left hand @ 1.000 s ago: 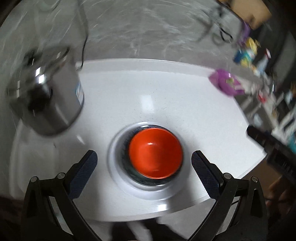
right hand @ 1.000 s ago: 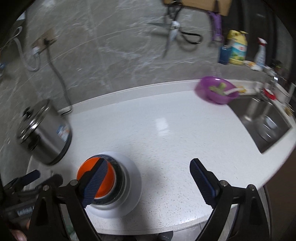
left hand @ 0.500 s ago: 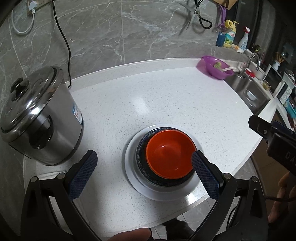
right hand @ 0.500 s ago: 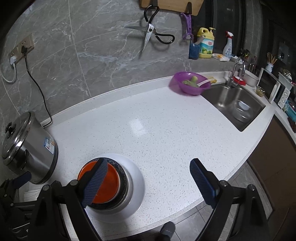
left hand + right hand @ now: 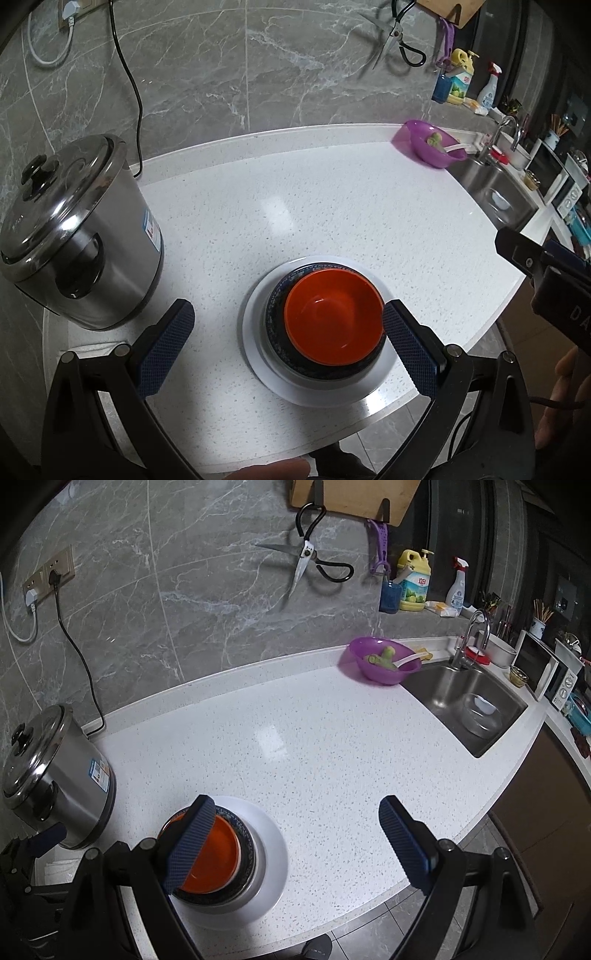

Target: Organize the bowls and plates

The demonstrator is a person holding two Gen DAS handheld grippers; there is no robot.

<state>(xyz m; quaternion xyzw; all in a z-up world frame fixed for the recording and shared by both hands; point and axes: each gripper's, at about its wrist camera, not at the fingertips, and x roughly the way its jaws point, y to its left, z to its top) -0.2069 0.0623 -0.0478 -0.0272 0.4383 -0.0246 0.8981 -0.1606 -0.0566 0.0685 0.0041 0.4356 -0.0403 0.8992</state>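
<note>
Two black scissor-link frames, one per gripper: left gripper [image 5: 284, 350] and right gripper [image 5: 295, 843] alike, each with a pair of flat fingers faced in dark blue cross-hatched pads [image 5: 166, 345], round silver pivot screws at the joints toward 8 and 4 o'clock. Seen from the left wrist at 3 o'clock, the other unit's black housing with a blue pad edge, one small screw, white letters "DA" cut off at the rim, and a thin black cable trailing out at 4 o'clock. Part of a hand [image 5: 563, 398] at 4 o'clock, a fingertip at 6 o'clock, no sleeve discernible.
</note>
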